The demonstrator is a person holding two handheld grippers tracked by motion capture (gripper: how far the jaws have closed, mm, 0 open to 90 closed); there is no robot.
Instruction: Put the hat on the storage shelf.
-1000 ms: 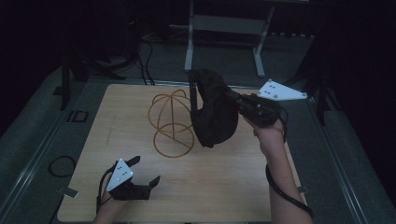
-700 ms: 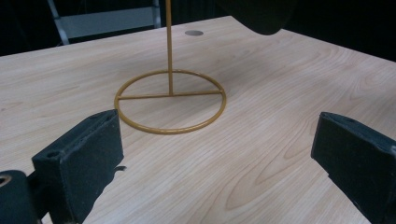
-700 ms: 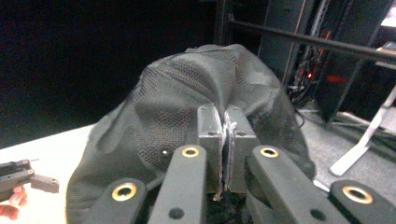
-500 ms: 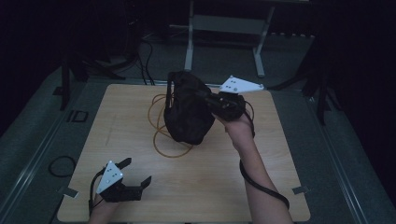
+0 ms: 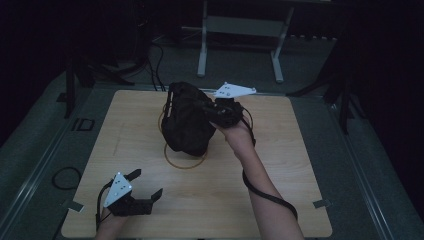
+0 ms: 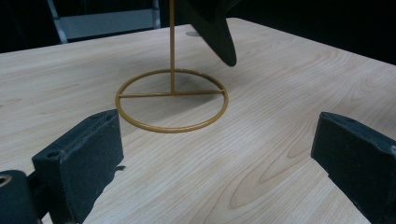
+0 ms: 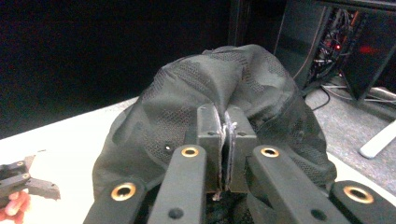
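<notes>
Carried leftward and lower since the earlier frames, the black cap [image 5: 187, 120] is now held over the gold wire stand [image 5: 185, 159], whose dome was bare a second ago and is now largely covered. Nearest the person, the left gripper [image 5: 141, 191] is rested on the worktop [image 5: 280, 165] with its jaws spread and nothing between them, apparently kept clear while the other hand works. Farther off, the right gripper [image 5: 212, 111] is clenched on a fold of the cap's fabric, a pinch that seems meant to let the crown be draped over the stand. From the left gripper view, the stand's ring base and upright post [image 6: 172, 46] are seen beneath the cap's brim [image 6: 217, 32]. From the right gripper view, the pinched mesh [image 7: 224, 126] between the pads is made plain.
</notes>
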